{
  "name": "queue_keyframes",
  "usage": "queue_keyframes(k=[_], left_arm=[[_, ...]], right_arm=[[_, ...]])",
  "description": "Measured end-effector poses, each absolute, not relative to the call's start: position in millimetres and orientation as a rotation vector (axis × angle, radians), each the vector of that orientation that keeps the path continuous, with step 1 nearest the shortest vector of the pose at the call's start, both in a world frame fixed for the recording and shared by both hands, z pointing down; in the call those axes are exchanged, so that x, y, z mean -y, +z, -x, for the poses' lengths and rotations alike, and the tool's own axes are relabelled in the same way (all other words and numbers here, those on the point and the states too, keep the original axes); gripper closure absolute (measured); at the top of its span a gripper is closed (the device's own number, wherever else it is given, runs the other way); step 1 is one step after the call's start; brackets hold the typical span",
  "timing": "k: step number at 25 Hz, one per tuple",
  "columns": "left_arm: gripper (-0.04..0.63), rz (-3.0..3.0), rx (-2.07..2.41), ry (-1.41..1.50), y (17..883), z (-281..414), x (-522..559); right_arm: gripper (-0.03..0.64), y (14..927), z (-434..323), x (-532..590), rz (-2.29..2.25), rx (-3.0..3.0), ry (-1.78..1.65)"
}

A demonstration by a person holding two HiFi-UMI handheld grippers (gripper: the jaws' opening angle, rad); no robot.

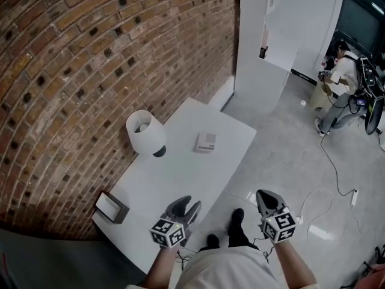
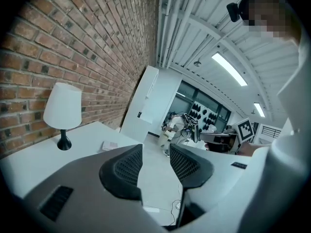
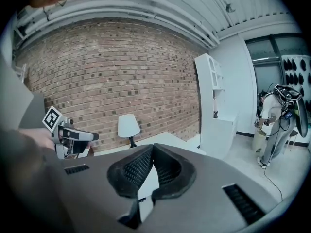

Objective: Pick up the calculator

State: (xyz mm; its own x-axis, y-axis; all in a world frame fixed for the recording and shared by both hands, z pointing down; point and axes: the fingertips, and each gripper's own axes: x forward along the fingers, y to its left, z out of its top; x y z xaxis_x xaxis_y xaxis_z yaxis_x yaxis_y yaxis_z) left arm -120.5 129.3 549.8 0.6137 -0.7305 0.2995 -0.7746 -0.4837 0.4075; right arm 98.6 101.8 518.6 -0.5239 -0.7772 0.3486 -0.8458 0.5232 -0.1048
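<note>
Left gripper (image 1: 187,207) hangs with jaws apart and empty, right gripper (image 1: 268,198) pinched together, both well short of the calculator (image 1: 206,142) lying flat on the table (image 1: 180,176) right of the lamp (image 1: 146,133), so the left should reach across low and straddle its edges.

The left gripper (image 1: 189,205) at seven o'clock in the head view and the right gripper (image 1: 267,195) at five o'clock are each built with a grey body, black mesh-textured pads (image 2: 127,169) and a cube (image 1: 168,232) of black-and-white square markers. A pale top (image 1: 231,271), dark trousers (image 1: 234,238) and black shoes (image 1: 237,215) are worn.
</note>
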Motion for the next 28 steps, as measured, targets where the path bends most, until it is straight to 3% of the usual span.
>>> queue_keyframes(k=[28], left_arm=[[0.393, -2.068, 1.388, 0.195, 606.6, 45.5, 44.5]], right_arm=[[0.604, 576.2, -161.5, 116.8, -1.033, 2.587, 0.515]])
